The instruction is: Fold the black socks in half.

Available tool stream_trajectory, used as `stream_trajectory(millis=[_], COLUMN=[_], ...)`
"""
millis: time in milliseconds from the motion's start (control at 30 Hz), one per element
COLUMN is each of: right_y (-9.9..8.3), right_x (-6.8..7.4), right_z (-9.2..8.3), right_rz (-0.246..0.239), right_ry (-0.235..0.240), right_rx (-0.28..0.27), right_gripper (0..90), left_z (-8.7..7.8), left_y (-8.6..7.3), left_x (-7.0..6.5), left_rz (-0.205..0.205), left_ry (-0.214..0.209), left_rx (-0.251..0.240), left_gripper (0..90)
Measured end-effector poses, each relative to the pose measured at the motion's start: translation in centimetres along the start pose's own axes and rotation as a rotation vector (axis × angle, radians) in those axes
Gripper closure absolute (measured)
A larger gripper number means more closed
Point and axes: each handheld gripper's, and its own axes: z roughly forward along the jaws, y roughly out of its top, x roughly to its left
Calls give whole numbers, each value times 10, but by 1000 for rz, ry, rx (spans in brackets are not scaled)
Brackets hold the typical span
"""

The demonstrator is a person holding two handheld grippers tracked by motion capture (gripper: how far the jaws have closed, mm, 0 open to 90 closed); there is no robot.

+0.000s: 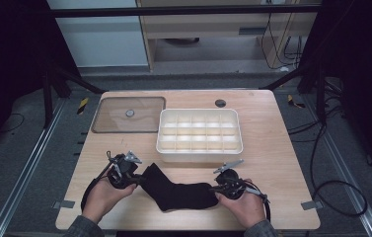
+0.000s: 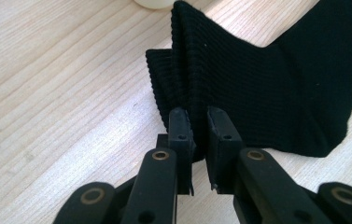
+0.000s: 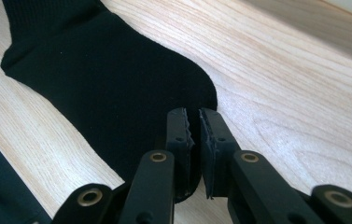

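Left hand-held gripper (image 2: 197,123): jaws clamped on the ribbed cuff edge of the black sock (image 2: 276,88). Fabric is bunched into folds between the pads and the cuff is lifted off the wood there. In the high view this hand-held gripper (image 1: 135,178) sits at the sock's left end, held by the person's left hand (image 1: 102,197).

Right hand-held gripper (image 3: 194,126): jaws pinched shut on the rounded toe end of the sock (image 3: 103,84); a thin layer of fabric runs between the pads. In the high view it (image 1: 215,187) is at the sock's right end, in the person's right hand (image 1: 245,205).

Sock (image 1: 176,190): stretched between the two hand-held grippers near the front edge of the worktop (image 1: 272,163), heel bend pointing toward the person.

Just behind the sock, a white divided organiser box (image 1: 199,129), compartments open upward. To its left, lying flat on the worktop, a clear lid (image 1: 129,114). Box and lid stand apart from the sock.
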Motion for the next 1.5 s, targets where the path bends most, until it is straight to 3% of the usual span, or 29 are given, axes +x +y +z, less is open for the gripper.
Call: stream_trajectory(millis=[700, 1233, 1500], right_y=[7, 9, 16], right_x=[10, 14, 23], right_z=[8, 15, 23], right_rz=[-6, -3, -18], right_ry=[20, 32, 43], right_rx=[-15, -14, -8], right_gripper=[828, 828, 827], left_z=[-11, -20, -28], left_y=[9, 22, 30], left_x=[1, -5, -7], left_rz=[21, 62, 80], left_ry=[-9, -12, -7], left_rx=[-2, -14, -29], left_gripper=[822, 823, 824])
